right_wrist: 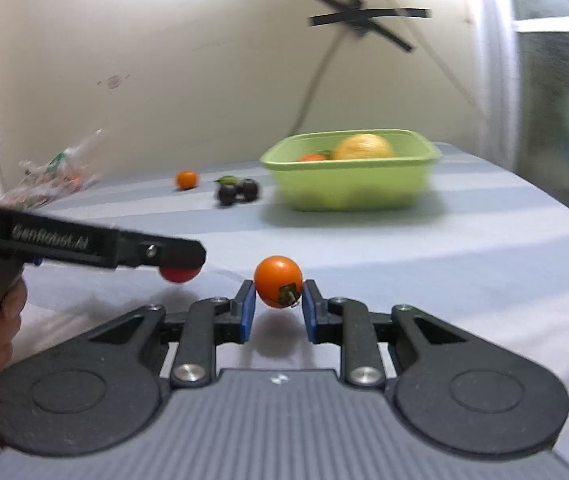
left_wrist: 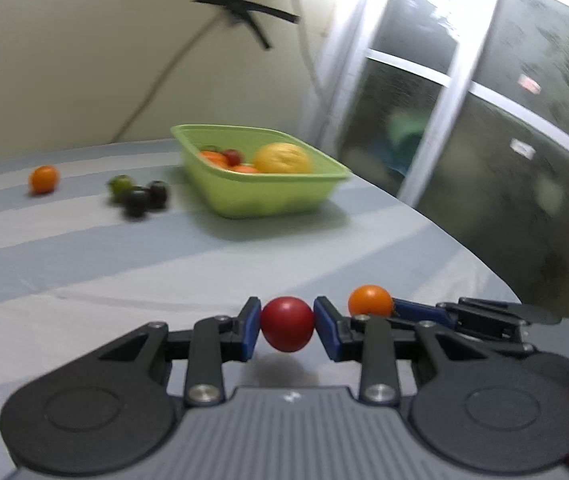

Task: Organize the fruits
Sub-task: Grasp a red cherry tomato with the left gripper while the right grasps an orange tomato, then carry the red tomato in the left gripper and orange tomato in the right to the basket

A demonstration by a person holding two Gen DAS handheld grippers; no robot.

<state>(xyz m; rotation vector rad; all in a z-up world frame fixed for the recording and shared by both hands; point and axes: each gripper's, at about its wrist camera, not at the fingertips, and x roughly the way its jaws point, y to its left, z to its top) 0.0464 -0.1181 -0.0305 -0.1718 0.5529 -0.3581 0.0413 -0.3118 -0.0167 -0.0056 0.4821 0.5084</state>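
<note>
My left gripper [left_wrist: 287, 325] is shut on a red cherry tomato [left_wrist: 287, 323] and holds it a little above the striped cloth. My right gripper [right_wrist: 277, 293] is shut on an orange cherry tomato [right_wrist: 277, 281], also lifted; that tomato shows in the left wrist view [left_wrist: 370, 300] just right of the red one. The left gripper and its red tomato [right_wrist: 178, 275] appear at the left of the right wrist view. A green tub [left_wrist: 260, 184] [right_wrist: 350, 178] at the back holds a yellow citrus [left_wrist: 282, 158] and small orange and red fruits.
On the cloth left of the tub lie an orange tomato [left_wrist: 43, 179] [right_wrist: 186, 179], a green fruit [left_wrist: 119, 186] and two dark fruits [left_wrist: 146, 198] [right_wrist: 238, 192]. A crumpled plastic bag [right_wrist: 50, 172] lies far left. The table edge [left_wrist: 464, 240] and a glass door are at the right.
</note>
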